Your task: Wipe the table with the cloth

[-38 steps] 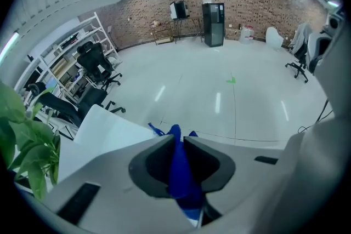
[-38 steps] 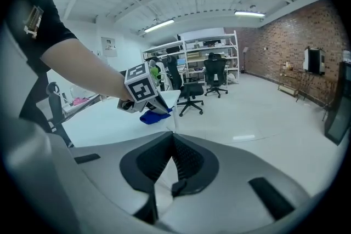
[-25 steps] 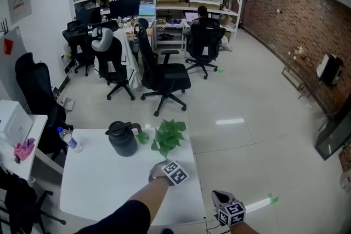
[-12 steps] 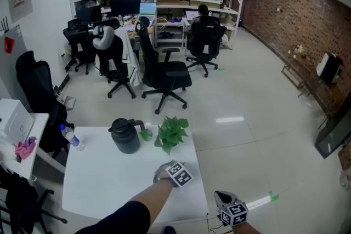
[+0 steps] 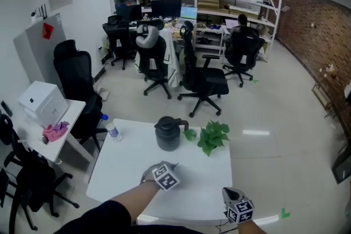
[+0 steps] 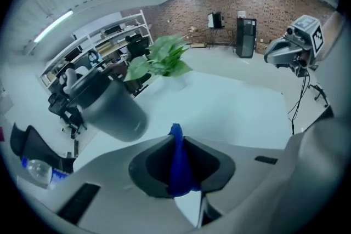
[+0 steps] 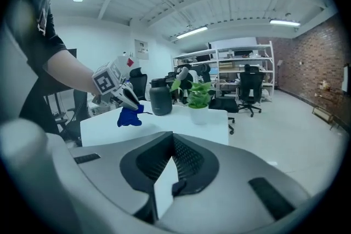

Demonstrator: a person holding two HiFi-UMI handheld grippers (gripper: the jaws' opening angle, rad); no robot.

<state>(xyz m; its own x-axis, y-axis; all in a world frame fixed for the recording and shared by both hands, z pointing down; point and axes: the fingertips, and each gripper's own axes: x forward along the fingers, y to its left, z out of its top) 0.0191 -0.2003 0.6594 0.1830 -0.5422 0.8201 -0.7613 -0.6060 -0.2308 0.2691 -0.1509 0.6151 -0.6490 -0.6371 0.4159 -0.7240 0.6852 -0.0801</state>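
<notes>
A white table (image 5: 118, 172) carries a dark jug (image 5: 168, 133) and a potted plant (image 5: 213, 137) at its far side. My left gripper (image 5: 152, 173) hovers low over the table's front middle, shut on a blue cloth (image 6: 176, 164) that is pinched upright between its jaws. From the right gripper view the cloth (image 7: 129, 117) hangs in a bunch under the left gripper (image 7: 130, 101), just above the tabletop. My right gripper (image 5: 236, 208) is off the table's front right corner, its jaws (image 7: 173, 138) shut with nothing in them.
A water bottle (image 5: 111, 129) stands at the table's far left corner. A side desk (image 5: 66, 118) to the left holds a white box (image 5: 43, 102) and a pink rag (image 5: 55, 131). Office chairs (image 5: 203, 82) and shelves (image 5: 219, 3) lie beyond.
The head view has swung to the left. My left gripper with the cloth has slid left across the table, from near its right edge to below the jug. The right gripper stays put.
</notes>
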